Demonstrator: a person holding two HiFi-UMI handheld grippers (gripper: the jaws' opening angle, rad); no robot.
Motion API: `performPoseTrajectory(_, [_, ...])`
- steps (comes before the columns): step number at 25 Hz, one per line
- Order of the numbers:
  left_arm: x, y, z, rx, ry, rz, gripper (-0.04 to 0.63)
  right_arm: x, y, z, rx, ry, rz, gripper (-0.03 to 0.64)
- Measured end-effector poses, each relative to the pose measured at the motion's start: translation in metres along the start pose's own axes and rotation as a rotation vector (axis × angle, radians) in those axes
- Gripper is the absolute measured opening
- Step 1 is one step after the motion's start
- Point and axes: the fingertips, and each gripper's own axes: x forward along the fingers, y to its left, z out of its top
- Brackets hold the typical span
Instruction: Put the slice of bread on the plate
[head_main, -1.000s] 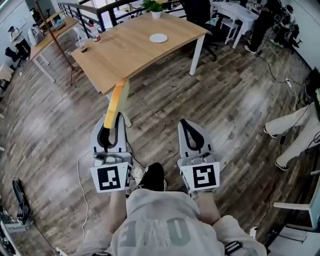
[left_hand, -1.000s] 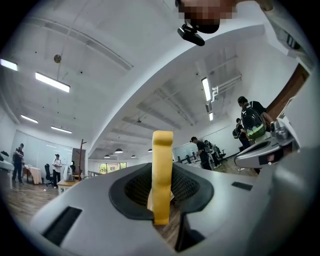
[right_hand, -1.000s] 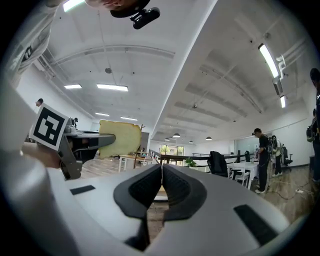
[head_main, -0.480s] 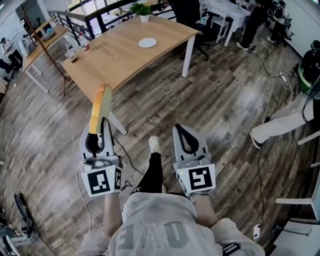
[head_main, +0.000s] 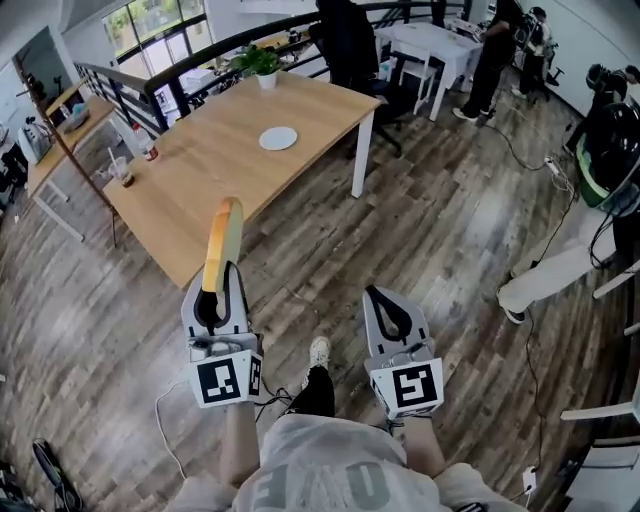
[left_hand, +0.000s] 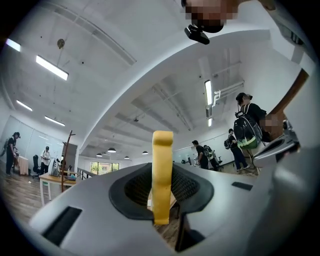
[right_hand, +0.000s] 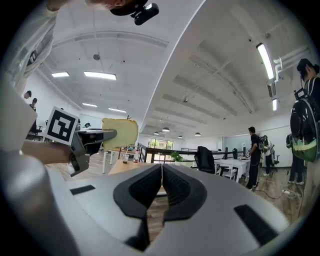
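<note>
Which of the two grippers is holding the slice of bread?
The left gripper, shut on the slice of bread; the right gripper is shut and empty.

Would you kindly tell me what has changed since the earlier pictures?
The person has walked toward the table; it and the plate now sit lower and nearer in the head view. Nothing was taken or released. The left gripper still clamps the slice of bread; the right gripper stays shut and empty.

Head view looks steeply down from well short of the wooden table (head_main: 240, 140); both gripper views face it low, along their jaws. Head and right gripper views share the table and the left gripper (head_main: 224, 272).
</note>
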Motion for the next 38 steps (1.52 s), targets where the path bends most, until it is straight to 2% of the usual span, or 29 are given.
performPoseTrajectory(7, [0.091, 0.041, -0.049, -0.049, 0.046, 0.012, 0.092, 0.106, -0.022, -0.003, -0.015, 0.036, 0.007, 0.02])
performPoseTrajectory(10, [0.136, 0.06, -0.061, -0.057, 0.039, 0.03, 0.092, 0.153, -0.035, 0.005, -0.034, 0.056, 0.012, 0.02])
performPoseTrajectory(14, [0.191, 0.076, -0.064, -0.067, 0.008, 0.045, 0.092, 0.216, -0.052, 0.021, -0.051, 0.047, 0.079, 0.02])
performPoseTrajectory(18, [0.229, 0.093, -0.081, -0.068, 0.012, 0.06, 0.092, 0.263, -0.057, 0.023, -0.05, 0.037, 0.129, 0.02])
performPoseTrajectory(24, [0.273, 0.091, -0.086, -0.054, 0.014, 0.026, 0.092, 0.299, -0.074, 0.011, -0.009, 0.068, 0.13, 0.02])
performPoseTrajectory(32, [0.331, 0.082, -0.096, -0.045, -0.001, 0.007, 0.092, 0.355, -0.104, 0.01, 0.001, 0.014, 0.14, 0.02])
performPoseTrajectory(38, [0.37, 0.081, -0.104, -0.001, 0.008, 0.034, 0.092, 0.42, -0.124, 0.015, 0.001, -0.041, 0.239, 0.02])
